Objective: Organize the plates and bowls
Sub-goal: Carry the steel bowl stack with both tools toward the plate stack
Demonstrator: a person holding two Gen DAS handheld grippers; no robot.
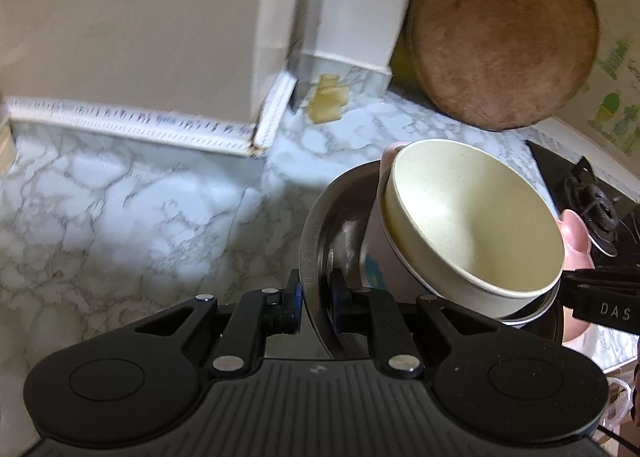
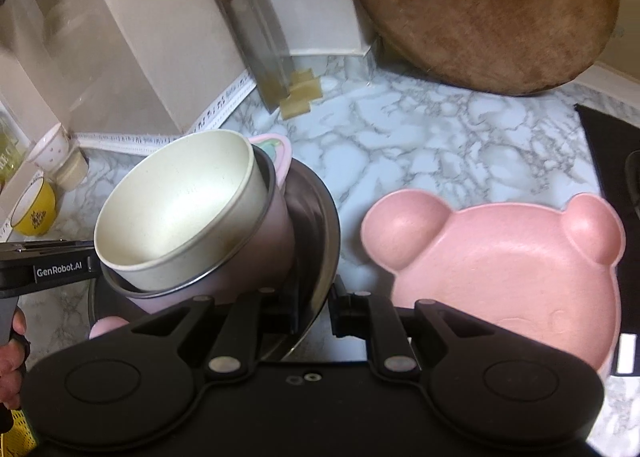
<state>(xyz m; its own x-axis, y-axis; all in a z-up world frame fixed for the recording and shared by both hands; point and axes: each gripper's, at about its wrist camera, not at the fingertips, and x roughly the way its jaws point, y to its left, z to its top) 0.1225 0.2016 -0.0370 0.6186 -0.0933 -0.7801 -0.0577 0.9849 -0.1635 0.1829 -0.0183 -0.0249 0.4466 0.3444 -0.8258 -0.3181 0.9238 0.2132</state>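
Left gripper (image 1: 316, 297) pinches steel plate (image 1: 316, 217) rim; right gripper (image 2: 314, 311) pinches opposite rim; cream bowl (image 2: 176, 209) sits tilted on the plate.

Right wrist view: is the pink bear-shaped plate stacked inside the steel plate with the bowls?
No, the pink bear-shaped plate lies apart on the marble counter, beside the round steel plate.

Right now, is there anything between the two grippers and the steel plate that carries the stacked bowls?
No. The left gripper and the right gripper are each shut on the rim of the round steel plate; the cream bowl sits clear of both.
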